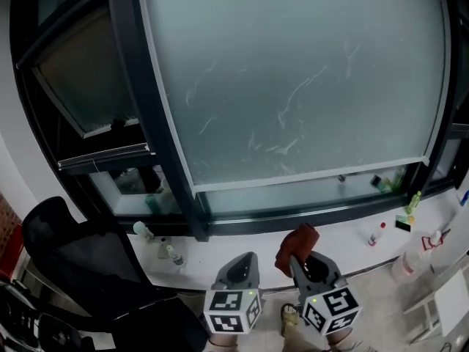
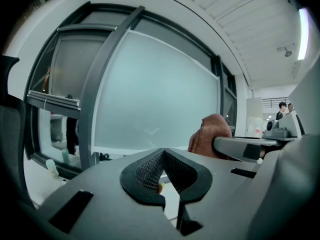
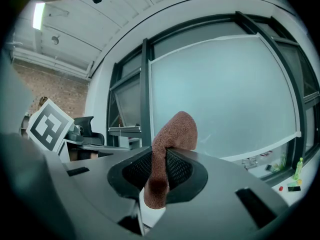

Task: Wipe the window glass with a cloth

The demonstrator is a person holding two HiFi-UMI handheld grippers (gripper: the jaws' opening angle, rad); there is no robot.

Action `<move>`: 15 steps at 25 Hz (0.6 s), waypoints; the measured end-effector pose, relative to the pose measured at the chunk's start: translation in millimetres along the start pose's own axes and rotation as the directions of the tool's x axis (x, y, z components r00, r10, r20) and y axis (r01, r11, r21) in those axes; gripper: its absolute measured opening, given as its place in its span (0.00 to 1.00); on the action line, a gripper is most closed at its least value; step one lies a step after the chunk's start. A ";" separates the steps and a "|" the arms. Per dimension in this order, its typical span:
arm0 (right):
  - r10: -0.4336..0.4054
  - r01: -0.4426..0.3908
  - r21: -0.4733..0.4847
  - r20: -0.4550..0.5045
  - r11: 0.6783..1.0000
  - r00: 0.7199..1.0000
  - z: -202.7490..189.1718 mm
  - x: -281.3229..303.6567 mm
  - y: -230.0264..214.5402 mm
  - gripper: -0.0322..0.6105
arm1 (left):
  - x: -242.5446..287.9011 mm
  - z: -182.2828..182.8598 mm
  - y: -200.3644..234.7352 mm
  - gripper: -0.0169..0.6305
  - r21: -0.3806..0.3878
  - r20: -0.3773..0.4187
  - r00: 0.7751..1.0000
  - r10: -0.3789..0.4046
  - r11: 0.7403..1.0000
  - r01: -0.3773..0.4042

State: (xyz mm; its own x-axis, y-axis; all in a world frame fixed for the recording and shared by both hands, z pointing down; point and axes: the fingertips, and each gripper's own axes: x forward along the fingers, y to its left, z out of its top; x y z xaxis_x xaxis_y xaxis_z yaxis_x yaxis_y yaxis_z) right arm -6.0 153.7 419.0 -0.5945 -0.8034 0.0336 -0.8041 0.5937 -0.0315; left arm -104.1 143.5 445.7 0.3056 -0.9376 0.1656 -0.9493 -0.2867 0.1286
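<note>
The big frosted window pane (image 1: 293,79) fills the upper head view, streaked with white smears; it also shows in the left gripper view (image 2: 155,89) and the right gripper view (image 3: 225,94). My right gripper (image 1: 299,259) is shut on a reddish-brown cloth (image 1: 296,242), which sticks up from between the jaws (image 3: 172,136) and hangs below them. It is held low, short of the glass. My left gripper (image 1: 242,264) sits beside it, shut with nothing in it (image 2: 162,156). The cloth (image 2: 210,134) shows to its right.
A white sill (image 1: 352,255) under the window carries small bottles (image 1: 377,233), a green bottle (image 1: 412,201) and a spray bottle (image 1: 419,251). A black office chair (image 1: 80,262) stands at the lower left. A tilted-open side window (image 1: 80,86) is at the left.
</note>
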 end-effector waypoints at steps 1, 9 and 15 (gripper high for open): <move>0.002 -0.002 0.001 0.003 1.000 1.000 -0.6 7.9 -4.5 0.13 | 8.0 0.9 2.7 0.03 0.002 0.000 1.000 -0.001 1.000 0.001; 0.012 -0.012 0.008 0.023 1.000 1.000 2.1 86.1 -64.2 0.13 | 99.7 10.3 29.9 0.03 0.010 -0.007 1.000 0.005 1.000 -0.005; 0.029 -0.029 0.000 0.022 1.000 0.999 25.4 150.8 -122.8 0.13 | 179.9 45.5 41.4 0.03 0.032 -0.008 1.000 0.018 0.999 -0.018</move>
State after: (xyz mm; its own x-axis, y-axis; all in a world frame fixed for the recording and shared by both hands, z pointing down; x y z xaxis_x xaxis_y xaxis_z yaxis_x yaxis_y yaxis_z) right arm 3.2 -41.6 402.5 -0.6176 -0.7864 0.0108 -0.7862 0.6171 -0.0321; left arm -91.7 -45.9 436.3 0.2890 -0.9410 0.1759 -0.9565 -0.2762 0.0941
